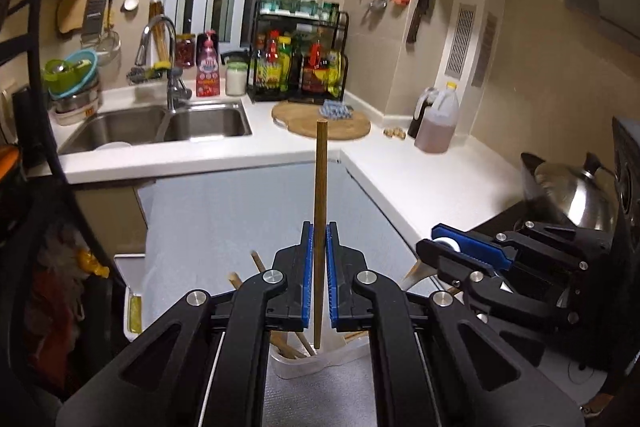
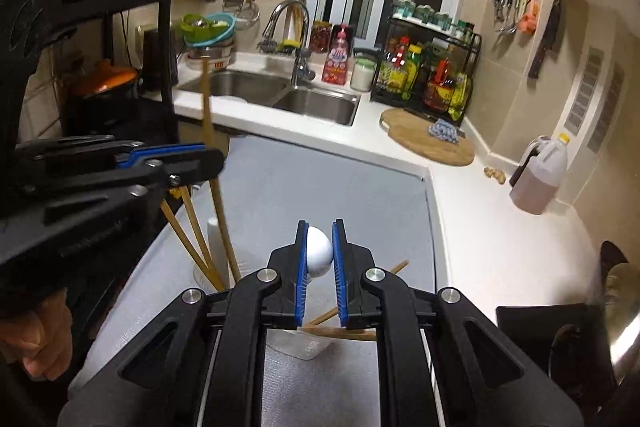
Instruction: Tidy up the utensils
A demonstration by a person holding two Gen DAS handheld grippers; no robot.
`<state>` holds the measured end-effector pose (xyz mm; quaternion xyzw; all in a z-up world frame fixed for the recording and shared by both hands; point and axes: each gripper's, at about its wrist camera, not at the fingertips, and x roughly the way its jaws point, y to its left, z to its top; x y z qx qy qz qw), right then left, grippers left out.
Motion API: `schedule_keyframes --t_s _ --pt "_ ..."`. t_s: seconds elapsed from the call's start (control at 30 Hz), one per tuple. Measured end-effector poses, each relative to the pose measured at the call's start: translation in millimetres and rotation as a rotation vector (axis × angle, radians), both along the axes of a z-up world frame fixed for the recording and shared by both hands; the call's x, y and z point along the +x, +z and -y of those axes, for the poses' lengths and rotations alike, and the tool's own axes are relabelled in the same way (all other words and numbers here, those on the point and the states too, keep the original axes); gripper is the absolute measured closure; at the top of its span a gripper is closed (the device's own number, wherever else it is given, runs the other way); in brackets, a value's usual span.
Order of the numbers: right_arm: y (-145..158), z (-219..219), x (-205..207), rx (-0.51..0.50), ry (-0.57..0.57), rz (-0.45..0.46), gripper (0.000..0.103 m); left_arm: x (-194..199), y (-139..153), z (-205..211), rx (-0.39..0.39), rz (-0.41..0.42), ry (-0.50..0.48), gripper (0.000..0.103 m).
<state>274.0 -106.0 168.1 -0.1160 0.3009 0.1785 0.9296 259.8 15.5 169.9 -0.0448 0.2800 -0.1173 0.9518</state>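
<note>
My left gripper [image 1: 319, 239] is shut on a wooden chopstick [image 1: 321, 195] that stands upright, its lower end in a white utensil holder [image 1: 316, 359] holding several more chopsticks. The right wrist view shows this gripper [image 2: 200, 159] at the left, the chopstick [image 2: 208, 115] through it, and the holder [image 2: 214, 255] below. My right gripper [image 2: 320, 247] is shut on a white spoon [image 2: 319, 251], seemingly by its bowl. It also shows in the left wrist view [image 1: 444, 247] at the right. More chopsticks [image 2: 344, 331] lie under the right gripper across a clear container [image 2: 296, 345].
A grey mat [image 1: 240, 211] covers the counter in front. Behind are a double sink [image 1: 160, 125], a round wooden board [image 1: 320, 117], a condiment rack [image 1: 298, 63] and an oil jug [image 1: 438, 123]. A steel wok lid [image 1: 576, 191] sits at the right.
</note>
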Motion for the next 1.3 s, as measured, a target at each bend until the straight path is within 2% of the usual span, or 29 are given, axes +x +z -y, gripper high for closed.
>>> schedule_keyframes --t_s 0.17,0.27,0.37,0.43,0.53,0.57,0.67,0.73,0.77,0.8,0.83,0.9,1.03,1.13,1.2,1.3 --pt "-31.8 -3.0 11.7 -0.009 0.005 -0.049 0.091 11.2 -30.9 5.9 0.018 -0.044 -0.004 0.097" --pt "-42.1 -2.7 12.7 -0.013 -0.001 -0.063 0.089 10.0 -38.3 3.1 0.012 -0.057 -0.001 0.095" --pt "-40.6 2.6 9.4 0.002 -0.007 -0.062 0.085 2.6 -32.1 -0.9 0.008 -0.044 0.014 0.084" --pt "-33.4 7.2 2.9 0.008 -0.019 -0.044 0.069 -6.4 -21.5 -5.2 0.001 -0.020 0.023 0.076" --pt "-20.1 14.6 -12.2 0.019 -0.030 -0.008 0.064 -28.2 -1.4 -11.8 0.003 0.031 0.044 0.073" --pt "-14.1 17.3 -18.5 0.025 -0.033 0.009 0.062 -37.4 5.0 -14.2 0.002 0.049 0.050 0.068" --pt "6.3 30.9 -53.7 0.069 -0.056 0.090 0.047 -70.0 19.1 -19.2 0.004 0.101 0.064 0.053" --pt "14.5 41.1 -79.2 0.102 -0.082 0.138 0.028 -92.0 22.4 -22.2 0.008 0.127 0.075 0.043" --pt "16.2 48.1 -94.8 0.129 -0.103 0.160 0.021 -105.0 21.7 -24.7 0.005 0.139 0.080 0.034" --pt "15.7 53.7 -106.9 0.149 -0.117 0.177 0.009 -118.6 18.5 -27.1 0.003 0.148 0.088 0.027" --pt "13.0 59.0 -121.5 0.160 -0.133 0.195 0.005 -129.8 13.3 -28.7 0.004 0.152 0.095 0.025" --pt "3.3 68.8 -143.5 0.157 -0.174 0.204 0.005 -152.9 -4.6 -30.6 0.001 0.141 0.120 0.016" --pt "-26.2 91.3 -154.7 0.171 -0.251 0.162 0.005 -177.7 -48.1 -25.6 -0.011 0.101 0.183 0.008" --pt "-50.0 104.4 -149.2 0.216 -0.338 0.107 0.005 -175.4 -71.0 -21.1 -0.005 0.057 0.232 0.008" --pt "-62.6 99.8 -139.2 0.198 -0.325 0.055 0.005 -169.1 -76.5 -20.0 -0.006 0.031 0.242 0.008" --pt "-67.7 91.8 -141.2 0.188 -0.312 0.076 0.005 -164.0 -78.6 -22.1 -0.002 0.036 0.260 0.008"
